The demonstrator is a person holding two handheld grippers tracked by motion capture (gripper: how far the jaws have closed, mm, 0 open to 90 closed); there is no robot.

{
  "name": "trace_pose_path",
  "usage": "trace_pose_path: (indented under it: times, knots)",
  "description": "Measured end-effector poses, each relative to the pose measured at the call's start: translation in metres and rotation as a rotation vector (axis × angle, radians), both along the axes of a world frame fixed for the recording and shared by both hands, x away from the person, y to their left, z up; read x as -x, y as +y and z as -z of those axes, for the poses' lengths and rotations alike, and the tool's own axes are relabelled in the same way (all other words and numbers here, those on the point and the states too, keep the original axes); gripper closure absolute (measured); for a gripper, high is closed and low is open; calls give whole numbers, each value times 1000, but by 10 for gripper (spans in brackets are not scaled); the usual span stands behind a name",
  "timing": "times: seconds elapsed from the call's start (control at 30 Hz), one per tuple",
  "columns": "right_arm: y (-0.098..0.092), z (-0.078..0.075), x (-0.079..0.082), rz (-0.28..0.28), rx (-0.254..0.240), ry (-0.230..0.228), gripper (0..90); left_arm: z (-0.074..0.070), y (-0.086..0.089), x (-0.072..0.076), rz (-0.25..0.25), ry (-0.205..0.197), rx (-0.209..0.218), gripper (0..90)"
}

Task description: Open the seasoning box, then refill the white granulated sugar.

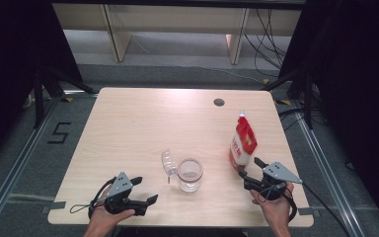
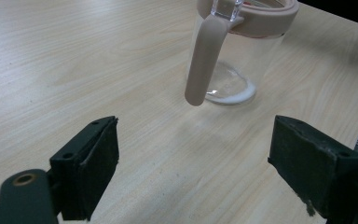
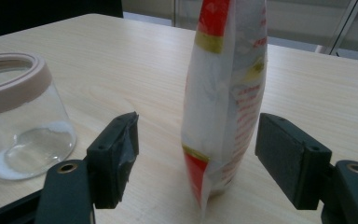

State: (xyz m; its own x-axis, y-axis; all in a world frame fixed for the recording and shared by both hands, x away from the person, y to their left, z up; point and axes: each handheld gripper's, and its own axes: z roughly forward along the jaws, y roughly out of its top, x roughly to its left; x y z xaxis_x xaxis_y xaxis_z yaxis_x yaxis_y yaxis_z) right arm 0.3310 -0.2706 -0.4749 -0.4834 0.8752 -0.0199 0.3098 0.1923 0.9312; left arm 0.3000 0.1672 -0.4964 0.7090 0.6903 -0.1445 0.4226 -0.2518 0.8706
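On the pale wooden table (image 1: 138,123), everything gathers toward the near edge around a clear glass jar (image 1: 189,175). The jar has a pink rim and a thin layer of white powder at its bottom; its clear lid (image 1: 168,162) is swung open on the jar's left, and a pink strap (image 2: 204,60) hangs down its side. To the right of the jar, apart from it, a red and white bag (image 1: 242,143) stands upright. The right gripper (image 1: 249,167) sits just in front of the bag, its jaws spread on either side without pressing it. Left of the jar, the left gripper (image 1: 144,190) rests low, jaws wide apart and empty, aimed at the jar.
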Motion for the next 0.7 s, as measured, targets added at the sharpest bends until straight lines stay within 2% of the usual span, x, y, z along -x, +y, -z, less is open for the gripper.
trace_pose_path:
  times: [0.07,0.1,0.13,0.17,0.27,0.37,0.43,0.47,0.5,0.57,0.6,0.7]
  knots:
    - [0,0,-1,6,2,12,297,0,0,0,1,1,5,153]
    - [0,1,-1,2,-12,26,296,0,0,0,1,1,4,153]
    - [3,1,1,20,-40,44,295,0,0,0,3,3,5,154]
    - [0,2,-4,7,3,-13,286,0,0,0,4,3,3,153]
    - [2,3,-6,5,-13,11,284,1,-1,0,10,1,4,153]
    - [3,6,-12,12,-6,3,272,1,-1,0,6,7,9,153]
    - [3,6,-14,13,-11,8,272,1,0,0,19,-11,-5,153]
    - [3,7,-16,15,-19,3,271,1,0,0,16,-7,-2,153]
    - [3,8,-18,9,-13,-21,268,1,-1,0,6,4,7,153]
    - [4,9,-20,6,-34,3,266,1,-1,1,7,3,7,153]
    - [4,10,-22,18,-21,-17,264,1,-1,1,8,2,1,153]
    - [4,11,-26,25,-42,-7,253,0,-2,1,14,-4,5,153]
